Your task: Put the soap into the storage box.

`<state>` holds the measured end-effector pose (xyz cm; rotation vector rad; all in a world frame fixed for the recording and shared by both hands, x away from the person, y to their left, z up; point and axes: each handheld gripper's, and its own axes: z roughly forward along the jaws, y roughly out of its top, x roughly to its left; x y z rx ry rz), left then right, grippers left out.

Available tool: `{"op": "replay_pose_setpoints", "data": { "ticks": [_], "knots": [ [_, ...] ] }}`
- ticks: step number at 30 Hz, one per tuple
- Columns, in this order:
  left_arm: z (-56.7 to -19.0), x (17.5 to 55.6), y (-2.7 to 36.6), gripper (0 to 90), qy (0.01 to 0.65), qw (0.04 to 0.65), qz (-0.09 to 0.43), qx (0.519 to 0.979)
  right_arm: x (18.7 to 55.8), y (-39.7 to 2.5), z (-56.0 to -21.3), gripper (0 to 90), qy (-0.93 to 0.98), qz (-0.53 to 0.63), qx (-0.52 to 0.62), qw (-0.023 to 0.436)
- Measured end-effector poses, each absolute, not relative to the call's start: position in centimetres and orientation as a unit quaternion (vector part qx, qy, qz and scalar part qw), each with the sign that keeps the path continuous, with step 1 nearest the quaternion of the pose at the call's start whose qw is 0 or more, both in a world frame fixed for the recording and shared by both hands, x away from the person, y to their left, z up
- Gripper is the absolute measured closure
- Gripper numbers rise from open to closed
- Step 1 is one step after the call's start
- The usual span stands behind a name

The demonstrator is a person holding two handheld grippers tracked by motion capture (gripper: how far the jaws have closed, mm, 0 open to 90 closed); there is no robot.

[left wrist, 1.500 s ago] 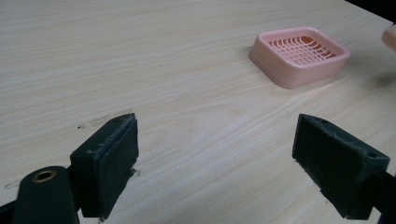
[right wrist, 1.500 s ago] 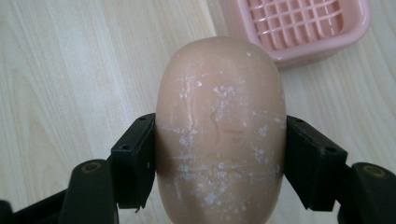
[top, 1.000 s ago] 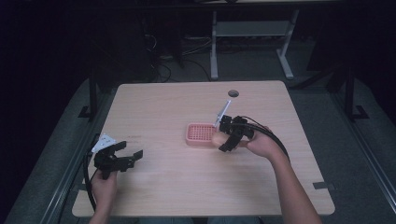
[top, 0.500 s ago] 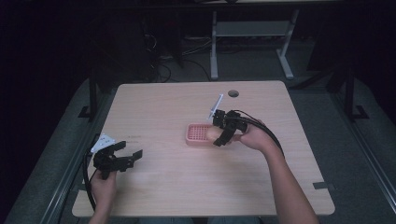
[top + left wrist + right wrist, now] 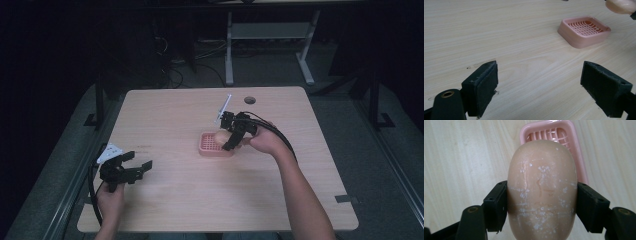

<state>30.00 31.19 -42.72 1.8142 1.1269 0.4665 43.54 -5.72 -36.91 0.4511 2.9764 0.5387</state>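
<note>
A pink slatted soap dish (image 5: 213,145) (image 5: 584,31) (image 5: 554,133) lies near the middle of the wooden table (image 5: 175,120). My right gripper (image 5: 227,140) (image 5: 541,202) hangs over the dish's right side, shut on a tan oval bar of soap (image 5: 541,195) (image 5: 222,137) (image 5: 621,6). The soap is held above the dish, apart from it. My left gripper (image 5: 140,167) (image 5: 539,85) rests open near the table's front left corner, its jaws wide apart with nothing between them, pointing towards the dish.
A round cable hole (image 5: 249,100) sits near the table's far edge. A white tag (image 5: 223,107) sticks up from the right gripper. Beyond the table stand a white metal frame (image 5: 270,35) and cables on the dark floor.
My right gripper has carried the soap leftwards, from beside the dish's right edge to above the dish. The left gripper has stayed still.
</note>
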Motion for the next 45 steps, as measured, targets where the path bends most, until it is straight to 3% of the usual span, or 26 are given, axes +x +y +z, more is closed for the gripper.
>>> {"op": "replay_pose_setpoints", "data": {
  "ticks": [12,45],
  "knots": [
    [-42.7,30.0,31.2,14.2,0.457,0.46,0.189,0.737,44.8,-4.2,-36.5,31.9,0.972,0.18,0.142,0.041],
    [-42.7,30.0,31.3,14.2,0.46,0.46,0.186,0.736,47.3,-1.9,-40.3,31.7,0.977,0.15,0.152,0.021]
  ]
}}
